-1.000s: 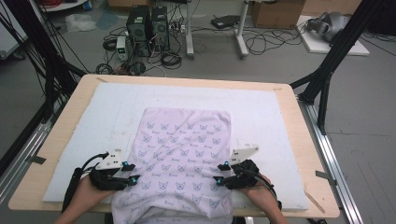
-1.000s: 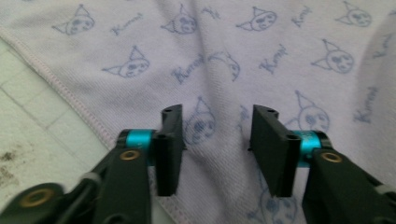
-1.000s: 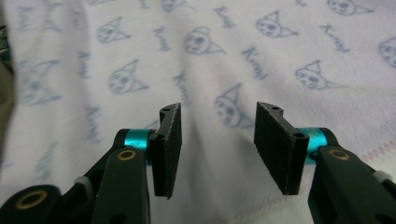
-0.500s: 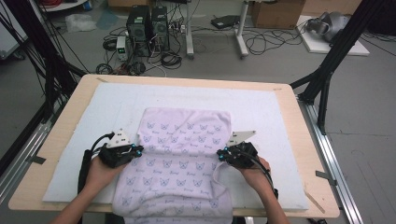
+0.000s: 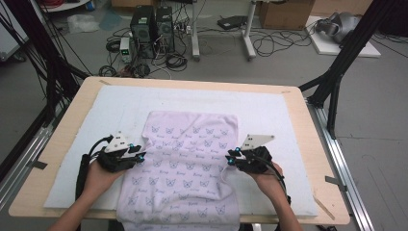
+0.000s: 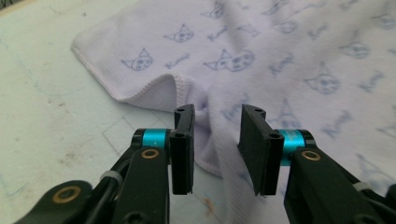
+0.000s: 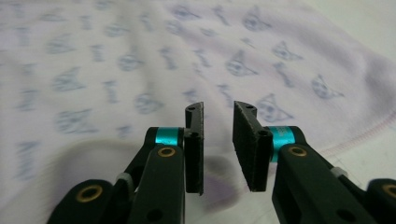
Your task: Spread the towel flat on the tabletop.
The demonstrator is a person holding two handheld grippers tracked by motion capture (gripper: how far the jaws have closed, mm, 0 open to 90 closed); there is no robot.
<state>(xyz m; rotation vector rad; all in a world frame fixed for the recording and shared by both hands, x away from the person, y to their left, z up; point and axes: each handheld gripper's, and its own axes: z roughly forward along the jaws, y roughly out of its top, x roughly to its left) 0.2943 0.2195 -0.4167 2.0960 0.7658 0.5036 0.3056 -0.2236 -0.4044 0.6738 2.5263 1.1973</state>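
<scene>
Towel (image 6: 289,60) edge lies between the left gripper's (image 6: 217,140) fingers (image 6: 183,140).

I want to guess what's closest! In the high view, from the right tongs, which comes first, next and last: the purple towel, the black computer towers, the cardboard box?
1. Purple towel, right at the right tongs.
2. Cardboard box, far floor, top right.
3. Black computer towers, far floor, top left; nearly level with the box.

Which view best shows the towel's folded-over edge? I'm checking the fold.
The left gripper view: the folded edge sits sharp, just beyond the open left claw. High view shows it small; right gripper view shows blurred towel.
</scene>
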